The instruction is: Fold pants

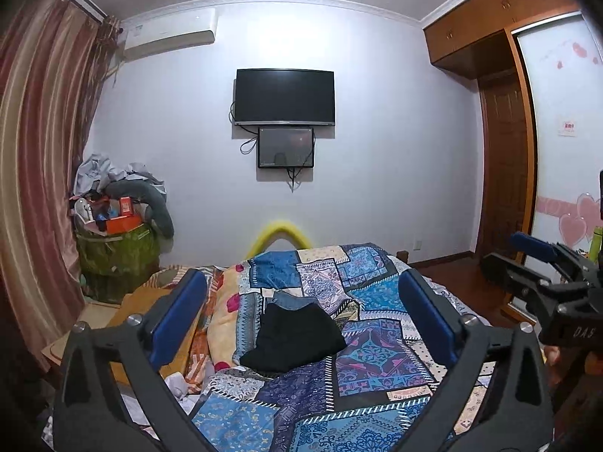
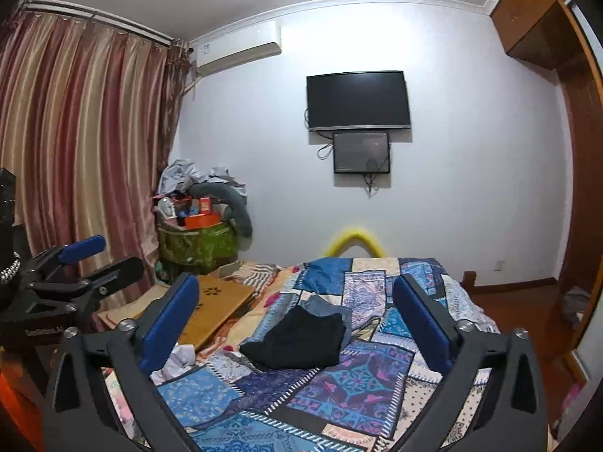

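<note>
Black pants (image 1: 296,337) lie in a folded pile on the patchwork bedspread (image 1: 377,354), partly over a blue denim garment (image 1: 292,300). They also show in the right wrist view (image 2: 301,341), with the denim (image 2: 324,307) behind. My left gripper (image 1: 301,301) is open and empty, held above the bed, short of the pants. My right gripper (image 2: 297,301) is open and empty too, at about the same distance. Each gripper shows at the edge of the other's view: the right gripper (image 1: 546,263), the left gripper (image 2: 90,256).
A wooden lap tray (image 2: 215,301) lies on the bed's left side beside white crumpled cloth (image 2: 177,358). A cluttered green hamper (image 1: 117,256) stands by the curtain (image 1: 37,150). A TV (image 1: 284,96) hangs on the far wall. A wardrobe (image 1: 527,132) is at right.
</note>
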A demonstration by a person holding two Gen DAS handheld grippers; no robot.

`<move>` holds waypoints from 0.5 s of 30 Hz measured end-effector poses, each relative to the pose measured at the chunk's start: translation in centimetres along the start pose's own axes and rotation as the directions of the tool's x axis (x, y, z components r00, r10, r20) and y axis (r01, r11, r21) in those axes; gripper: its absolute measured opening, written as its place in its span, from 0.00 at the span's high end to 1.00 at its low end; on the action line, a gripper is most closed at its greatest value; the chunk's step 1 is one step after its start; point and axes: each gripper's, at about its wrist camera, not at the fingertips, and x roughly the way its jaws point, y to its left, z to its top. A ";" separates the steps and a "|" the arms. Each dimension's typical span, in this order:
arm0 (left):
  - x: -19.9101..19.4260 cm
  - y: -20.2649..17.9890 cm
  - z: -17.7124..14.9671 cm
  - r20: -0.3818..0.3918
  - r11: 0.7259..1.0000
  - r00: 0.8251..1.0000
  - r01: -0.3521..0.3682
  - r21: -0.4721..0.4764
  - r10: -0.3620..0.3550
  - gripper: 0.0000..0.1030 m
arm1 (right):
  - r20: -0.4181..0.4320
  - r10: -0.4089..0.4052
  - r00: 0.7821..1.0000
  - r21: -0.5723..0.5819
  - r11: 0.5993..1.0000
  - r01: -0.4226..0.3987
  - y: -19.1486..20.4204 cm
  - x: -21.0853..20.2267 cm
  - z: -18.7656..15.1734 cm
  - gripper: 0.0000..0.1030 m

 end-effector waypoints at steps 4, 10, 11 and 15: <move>-0.2 -0.2 0.0 -0.002 1.000 1.000 -0.008 0.000 0.008 0.00 | -0.008 0.002 1.000 0.017 1.000 -0.002 -0.3 -0.2 -0.1 0.00; -0.1 -0.6 -0.4 -0.002 1.000 1.000 -0.016 -0.008 0.016 0.00 | -0.001 -0.004 1.000 0.012 1.000 0.004 -0.2 -0.7 -0.3 0.00; -0.1 -0.6 -0.4 -0.003 1.000 1.000 -0.013 -0.009 0.013 0.00 | -0.001 -0.004 1.000 0.014 1.000 0.004 -0.2 -0.9 -0.5 0.00; -0.2 -0.6 -0.6 -0.001 1.000 1.000 -0.016 -0.005 0.016 0.00 | -0.003 0.004 1.000 0.024 1.000 -0.003 -0.3 -1.1 -0.6 0.00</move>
